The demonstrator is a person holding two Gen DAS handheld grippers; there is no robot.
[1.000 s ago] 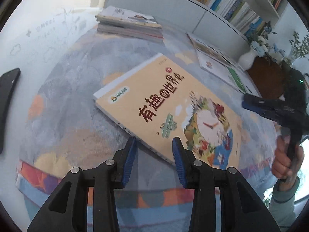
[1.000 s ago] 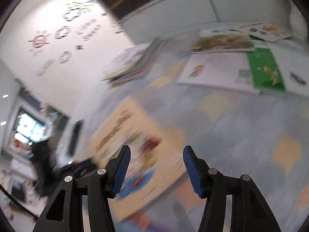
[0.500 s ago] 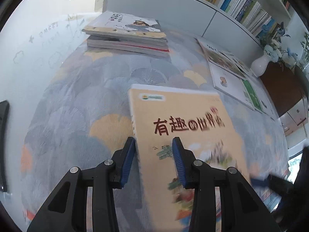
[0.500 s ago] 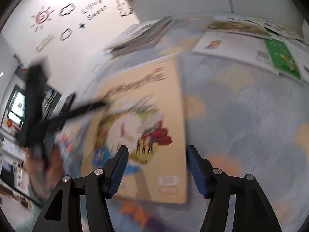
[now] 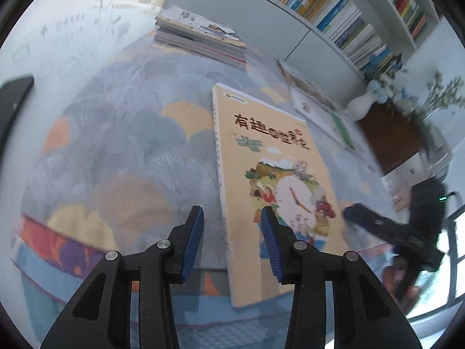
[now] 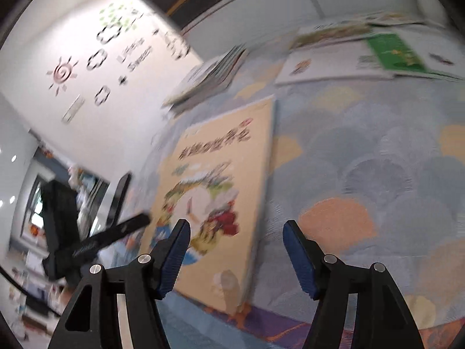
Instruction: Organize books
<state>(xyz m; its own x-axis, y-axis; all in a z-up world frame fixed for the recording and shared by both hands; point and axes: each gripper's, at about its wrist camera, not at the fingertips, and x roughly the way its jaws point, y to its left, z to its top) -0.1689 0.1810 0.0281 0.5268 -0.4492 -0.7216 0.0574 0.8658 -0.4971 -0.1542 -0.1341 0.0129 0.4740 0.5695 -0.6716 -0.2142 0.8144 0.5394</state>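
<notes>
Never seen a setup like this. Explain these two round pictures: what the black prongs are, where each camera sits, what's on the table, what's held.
A person holds a hand tool with two blue-padded fingers in each hand; no robot arm. Each round picture comes from a camera on one tool, looking along its fingers. The left gripper and right gripper are both open, holding nothing. On the patterned tablecloth lies an orange picture book, its near end between them. Behind it sits a stack of books, with more loose books to the right. Bookshelves line the wall.
</notes>
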